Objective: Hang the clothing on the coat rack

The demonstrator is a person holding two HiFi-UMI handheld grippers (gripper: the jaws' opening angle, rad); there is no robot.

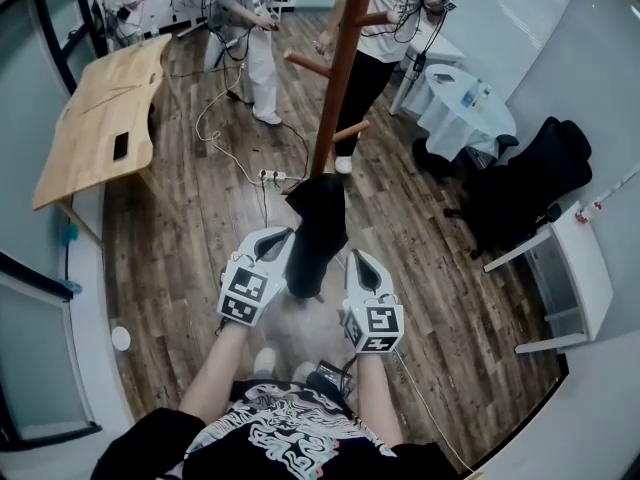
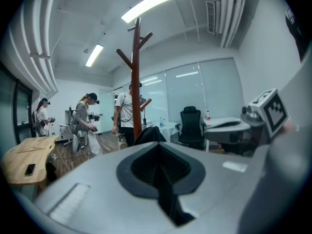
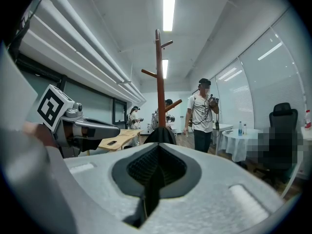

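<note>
- Left gripper (image 1: 285, 242) and right gripper (image 1: 357, 261) are both clenched on the black clothing (image 1: 318, 226); hold firm.
- Lift it evenly to the coat rack (image 1: 336, 88) and drape the collar over a peg (image 1: 351, 130).

Your left gripper (image 2: 158, 150) sits at lower centre, grey jaws closed on the black cloth garment (image 2: 148, 133) peaking just above them. The tall brown wooden coat rack (image 2: 137, 82) stands behind, centre frame.

Bright ceiling strip lights (image 2: 153, 3); glare; fisheye edges dark, warped.
</note>
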